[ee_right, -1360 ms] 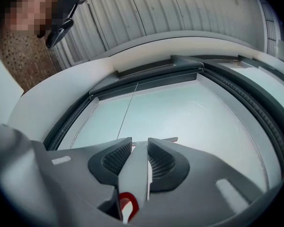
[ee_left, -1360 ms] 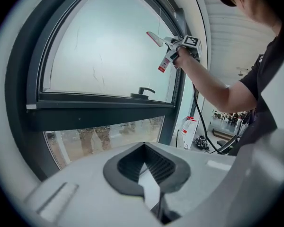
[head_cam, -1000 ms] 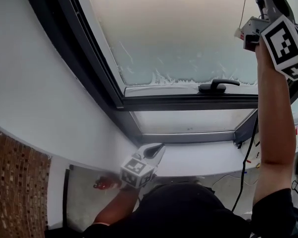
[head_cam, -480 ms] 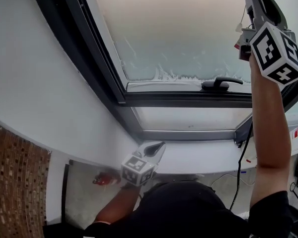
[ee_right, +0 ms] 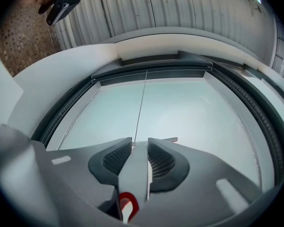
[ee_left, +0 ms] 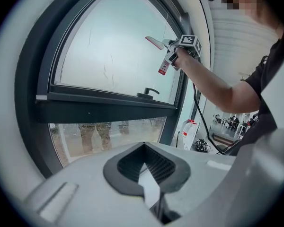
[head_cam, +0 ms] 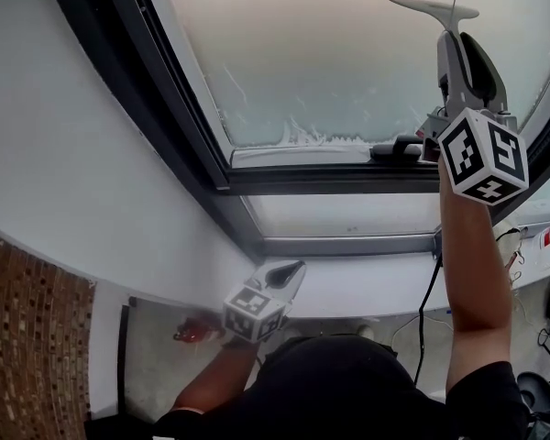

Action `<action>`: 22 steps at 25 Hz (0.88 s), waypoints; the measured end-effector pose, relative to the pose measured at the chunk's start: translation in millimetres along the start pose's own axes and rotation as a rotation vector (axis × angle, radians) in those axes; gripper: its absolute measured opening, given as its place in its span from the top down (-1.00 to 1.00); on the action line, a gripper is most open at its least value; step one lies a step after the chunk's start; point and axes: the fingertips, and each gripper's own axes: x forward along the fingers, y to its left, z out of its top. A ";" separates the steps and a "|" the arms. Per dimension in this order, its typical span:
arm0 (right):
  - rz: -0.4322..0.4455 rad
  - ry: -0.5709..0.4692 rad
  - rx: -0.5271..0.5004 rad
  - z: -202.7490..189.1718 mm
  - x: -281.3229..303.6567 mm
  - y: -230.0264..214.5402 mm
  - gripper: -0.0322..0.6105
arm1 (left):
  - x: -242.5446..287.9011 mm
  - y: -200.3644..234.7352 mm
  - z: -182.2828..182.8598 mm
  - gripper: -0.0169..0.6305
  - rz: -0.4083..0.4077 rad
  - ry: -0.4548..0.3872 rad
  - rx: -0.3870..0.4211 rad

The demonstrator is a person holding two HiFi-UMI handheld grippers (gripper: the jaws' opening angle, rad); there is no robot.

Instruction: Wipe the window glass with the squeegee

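right gripper [ee_right: 139,151]: jaws clamped on the squeegee [ee_right: 136,174] handle, held high
blade [head_cam: 431,7]: up at the window glass [head_cam: 330,53], above the window handle [head_cam: 399,147]; probably touching, hard to tell
left gripper [ee_left: 144,169]: jaws together, empty, low beside the sill [head_cam: 367,291]

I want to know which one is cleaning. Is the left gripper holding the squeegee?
No, the left gripper is shut with nothing in it; the squeegee sits in the right gripper.
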 end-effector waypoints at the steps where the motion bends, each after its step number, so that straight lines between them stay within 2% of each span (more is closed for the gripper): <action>1: -0.002 0.014 0.007 -8.9 -4.3 0.4 0.50 | -0.2 -0.3 -0.8 0.94 -0.002 0.004 0.001; 14: 0.002 0.193 0.022 -117.5 -64.0 17.0 0.50 | -0.5 -3.2 -3.5 0.94 -0.017 0.009 0.005; 22: -0.022 0.323 0.092 -181.7 -99.6 18.5 0.50 | -1.8 -4.5 -5.2 0.94 -0.011 0.010 0.001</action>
